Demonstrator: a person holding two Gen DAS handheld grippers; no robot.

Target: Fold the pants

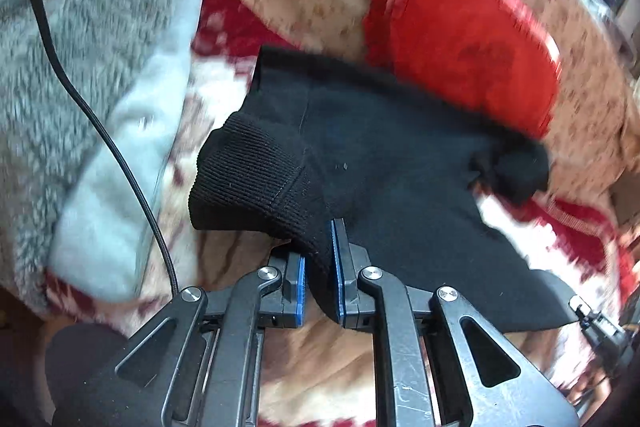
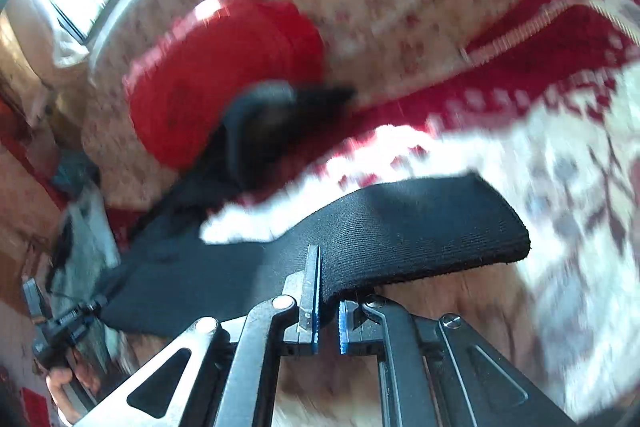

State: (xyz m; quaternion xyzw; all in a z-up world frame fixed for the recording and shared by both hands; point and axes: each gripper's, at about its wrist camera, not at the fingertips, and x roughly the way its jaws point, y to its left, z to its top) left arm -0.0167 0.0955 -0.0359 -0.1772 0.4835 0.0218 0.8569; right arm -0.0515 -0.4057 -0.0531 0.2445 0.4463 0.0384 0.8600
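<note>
pants (image 1: 400, 155) pinched at ribbed cuffs by left gripper (image 1: 320, 267) and right gripper (image 2: 328, 307).

Red cushion (image 1: 464, 39) blocks far side; grey blanket (image 1: 80, 67) crowds left.

Two wrist cameras look steeply down along their fingers, close over a bed. Both catch the black pants (image 1: 400, 163) (image 2: 400, 227) and a red cushion (image 1: 468, 39) (image 2: 224, 67).
</note>
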